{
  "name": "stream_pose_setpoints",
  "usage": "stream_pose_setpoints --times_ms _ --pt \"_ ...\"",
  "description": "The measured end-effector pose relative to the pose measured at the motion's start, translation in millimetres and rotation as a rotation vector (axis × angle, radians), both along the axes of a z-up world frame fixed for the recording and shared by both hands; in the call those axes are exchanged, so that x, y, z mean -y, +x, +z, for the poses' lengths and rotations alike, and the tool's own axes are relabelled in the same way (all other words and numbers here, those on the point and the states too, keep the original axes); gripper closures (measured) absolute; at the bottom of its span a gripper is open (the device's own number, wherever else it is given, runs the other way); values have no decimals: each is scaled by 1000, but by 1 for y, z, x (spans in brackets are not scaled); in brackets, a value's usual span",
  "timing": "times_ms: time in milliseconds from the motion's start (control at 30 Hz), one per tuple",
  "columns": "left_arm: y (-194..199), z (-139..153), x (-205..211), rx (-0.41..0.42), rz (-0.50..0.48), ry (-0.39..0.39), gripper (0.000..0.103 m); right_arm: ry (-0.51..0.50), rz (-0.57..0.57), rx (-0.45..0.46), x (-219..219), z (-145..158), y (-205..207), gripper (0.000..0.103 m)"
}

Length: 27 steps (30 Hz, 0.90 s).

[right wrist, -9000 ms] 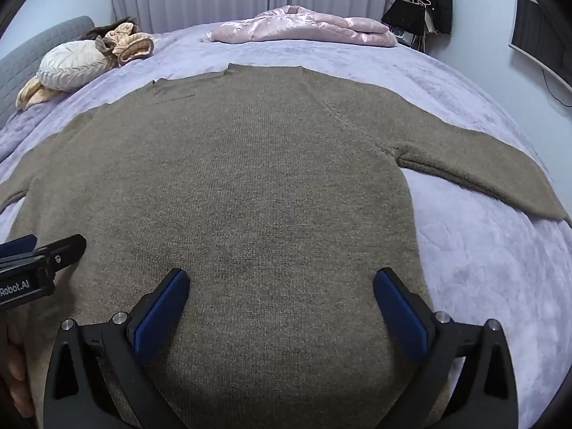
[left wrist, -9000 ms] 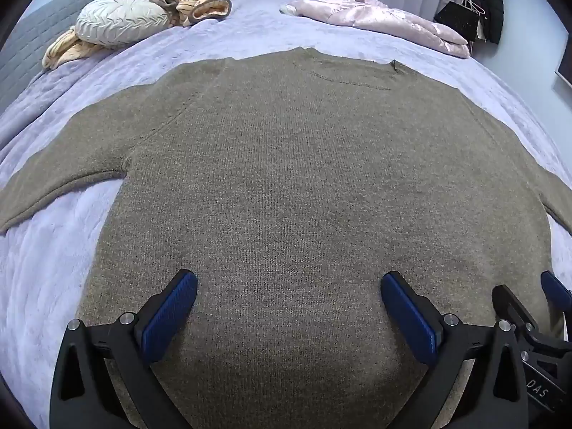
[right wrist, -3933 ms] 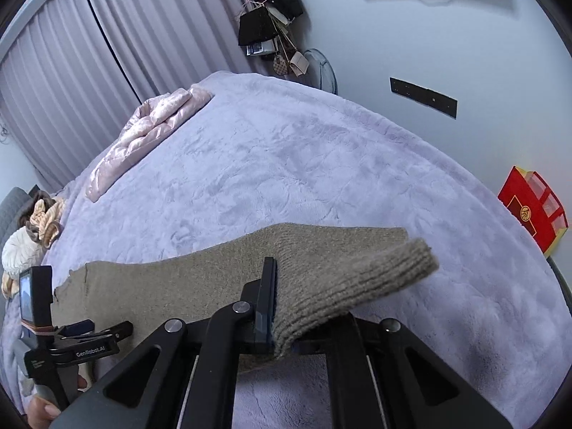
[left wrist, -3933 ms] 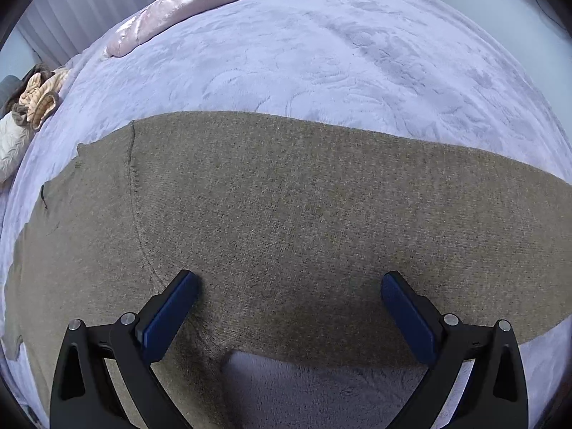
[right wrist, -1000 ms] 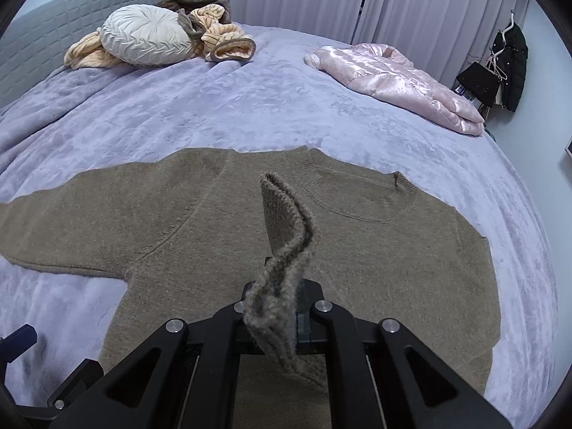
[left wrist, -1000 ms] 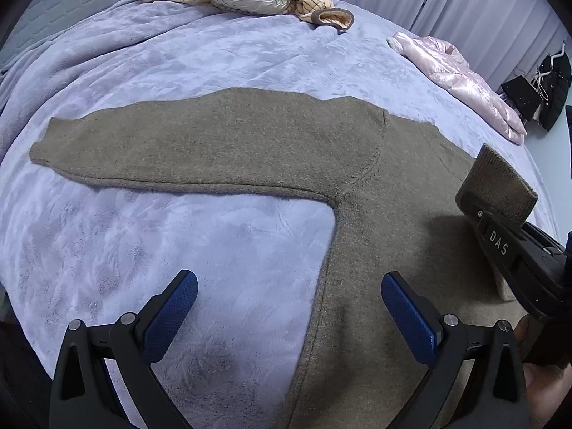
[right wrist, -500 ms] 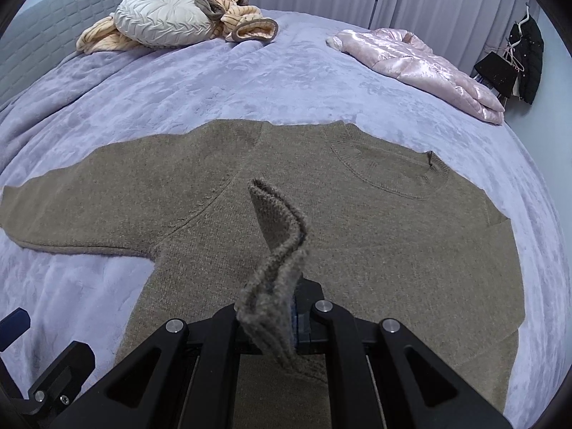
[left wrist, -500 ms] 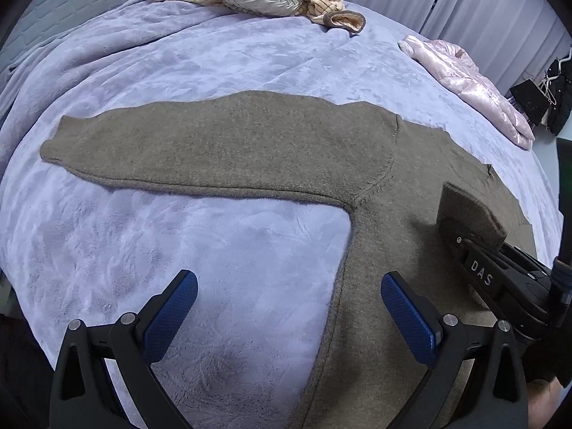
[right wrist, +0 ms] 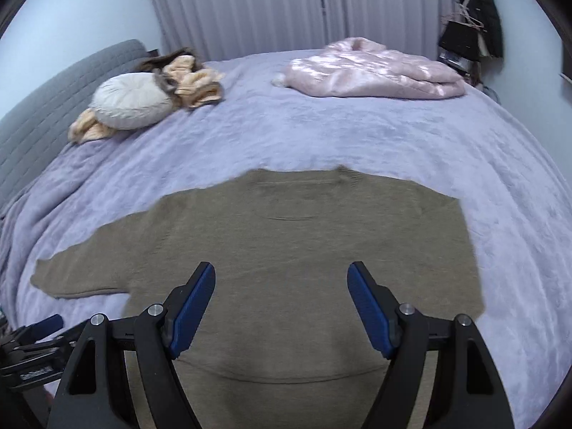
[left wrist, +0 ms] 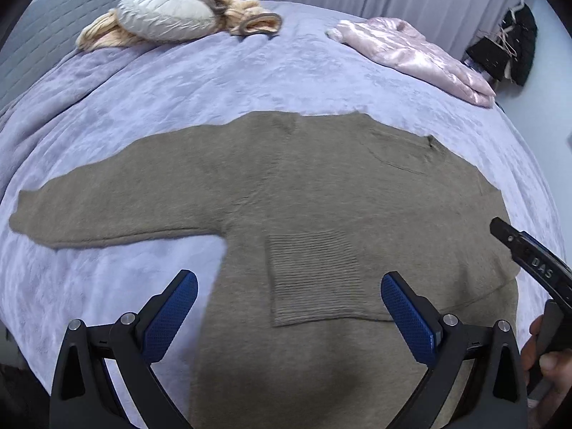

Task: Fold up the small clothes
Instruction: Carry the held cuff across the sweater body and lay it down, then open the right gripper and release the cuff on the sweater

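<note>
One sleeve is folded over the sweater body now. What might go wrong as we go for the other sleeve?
1. The folded sleeve's cuff lies loose on the sweater; dragging the body may shift it.
2. The outstretched sleeve is long; lifted by one point, it may sag or twist.
3. Both claws, left claw and right claw, are open, pinning nothing.

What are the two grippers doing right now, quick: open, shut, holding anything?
Left gripper: open, holding nothing, above the sweater.
Right gripper: its jaws have just been opening; open now, nothing between them.
</note>
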<state>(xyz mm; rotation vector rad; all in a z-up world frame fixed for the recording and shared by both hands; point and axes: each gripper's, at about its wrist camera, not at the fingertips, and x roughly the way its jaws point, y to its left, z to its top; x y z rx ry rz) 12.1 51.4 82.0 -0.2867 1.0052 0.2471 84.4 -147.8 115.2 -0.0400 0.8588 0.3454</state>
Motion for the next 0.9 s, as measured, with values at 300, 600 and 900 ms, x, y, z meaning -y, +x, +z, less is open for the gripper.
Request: stream_pose_setpoints --times_ms 300,600,900 --pt "58 -51 65 -136 -114 164 0 -224 -156 -140 62 -68 50 24" --pt "35 -61 45 -138 -89 135 0 -259 -2 -94 36 -72 10 24" --pt "38 -69 48 -154 -84 143 0 -159 3 -183 54 -77 64 23"
